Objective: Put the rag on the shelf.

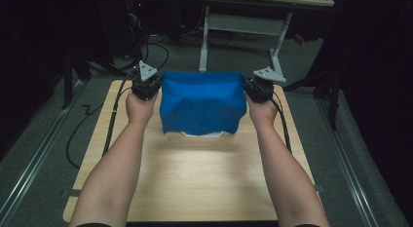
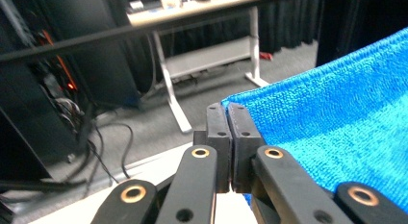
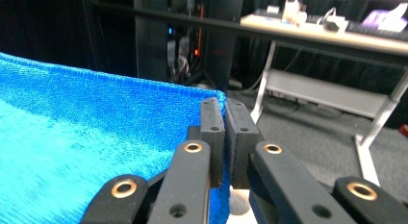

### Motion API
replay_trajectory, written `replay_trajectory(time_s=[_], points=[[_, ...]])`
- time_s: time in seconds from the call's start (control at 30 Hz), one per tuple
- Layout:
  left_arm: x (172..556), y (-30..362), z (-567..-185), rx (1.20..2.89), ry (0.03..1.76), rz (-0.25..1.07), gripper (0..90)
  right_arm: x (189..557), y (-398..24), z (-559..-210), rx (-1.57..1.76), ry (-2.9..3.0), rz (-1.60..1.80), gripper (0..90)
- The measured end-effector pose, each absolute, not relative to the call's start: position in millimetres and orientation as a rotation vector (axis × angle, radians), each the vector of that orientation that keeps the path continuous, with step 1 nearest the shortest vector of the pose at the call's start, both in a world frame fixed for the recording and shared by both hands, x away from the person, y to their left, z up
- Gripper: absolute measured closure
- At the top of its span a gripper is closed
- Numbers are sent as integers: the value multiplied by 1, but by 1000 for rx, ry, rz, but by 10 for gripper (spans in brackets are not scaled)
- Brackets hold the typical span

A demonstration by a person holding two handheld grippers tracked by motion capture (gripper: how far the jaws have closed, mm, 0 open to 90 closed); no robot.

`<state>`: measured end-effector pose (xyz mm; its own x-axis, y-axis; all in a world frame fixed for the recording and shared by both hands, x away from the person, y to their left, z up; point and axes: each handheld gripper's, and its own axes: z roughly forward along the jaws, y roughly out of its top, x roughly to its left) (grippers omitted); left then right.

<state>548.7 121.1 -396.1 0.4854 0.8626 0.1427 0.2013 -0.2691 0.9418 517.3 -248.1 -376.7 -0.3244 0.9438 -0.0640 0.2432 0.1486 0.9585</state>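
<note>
Far left of the high view: a black cable (image 1: 113, 121) trailing back along the edge of the pale wood-grain table (image 1: 204, 178). Next, the left gripper (image 1: 157, 85), capped by its grey three-cornered plate, pinched tight on the upper left corner of the blue cloth (image 1: 202, 103); in the left gripper view, jaws pressed together with the corner of the blue cloth (image 2: 337, 128) caught between them. Held so, judging by the taut top hem, to spread the cloth wide and let it hang flat rather than bunch.

Middle: cloth lifted above the far half of the table, top edge straight, lower edge sagging in soft folds down toward the tabletop. Looped, towel-like pile, matte, with a stitched hem. Something pale (image 1: 202, 134) peeking under the lower edge, possibly a second layer or another item; too small to tell.

Right: the right gripper (image 1: 249, 88) likewise clamped on the opposite upper corner, confirmed in the right gripper view, corner of the blue cloth (image 3: 96, 137) nipped between closed black jaws. Matching height on both sides, probably to keep the hem level.
</note>
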Motion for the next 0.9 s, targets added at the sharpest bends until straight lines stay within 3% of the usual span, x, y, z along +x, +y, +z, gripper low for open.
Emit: replay_trajectory(time_s=[0.63,0.9], points=[[533,113,-474,1877,995,699,893,510,-257,-453,1281,1782,1223,879],[527,112,-485,1877,1015,666,892,508,-258,-462,1314,1789,1233,878]])
